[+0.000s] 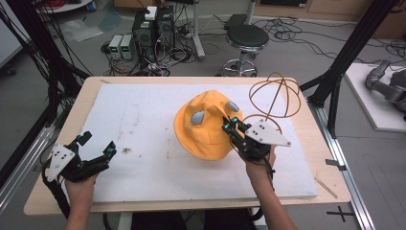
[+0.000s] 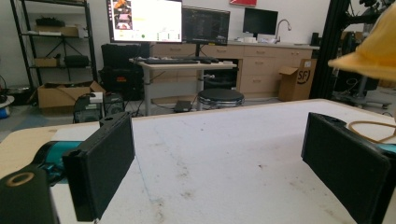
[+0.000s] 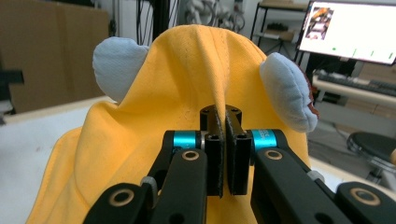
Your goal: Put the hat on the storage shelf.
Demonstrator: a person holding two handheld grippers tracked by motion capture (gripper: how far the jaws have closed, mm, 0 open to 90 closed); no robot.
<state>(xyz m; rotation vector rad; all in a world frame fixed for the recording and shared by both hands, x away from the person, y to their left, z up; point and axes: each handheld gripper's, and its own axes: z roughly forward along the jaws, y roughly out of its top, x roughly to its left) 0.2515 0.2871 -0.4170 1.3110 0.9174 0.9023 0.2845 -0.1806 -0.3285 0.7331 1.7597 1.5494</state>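
Note:
A yellow fabric hat (image 1: 208, 125) with two pale blue ears (image 3: 116, 65) hangs lifted over the middle of the white mat (image 1: 143, 148). My right gripper (image 1: 229, 125) is shut on a fold of the hat's cloth; in the right gripper view the pinched ridge rises from between the pads of my right gripper (image 3: 225, 119). At the table's front left, my left gripper (image 1: 98, 143) is held open with nothing between its jaws. In the left gripper view the bare mat lies between the jaws of my left gripper (image 2: 219, 154), and the hat's brim (image 2: 373, 51) hangs at the upper right.
A loop of tan cable (image 1: 275, 98) lies by the hat at the table's right. A round stool (image 1: 246, 40) and computer boxes (image 1: 153, 28) stand on the floor behind the table. A black frame post (image 1: 347, 52) rises at the right.

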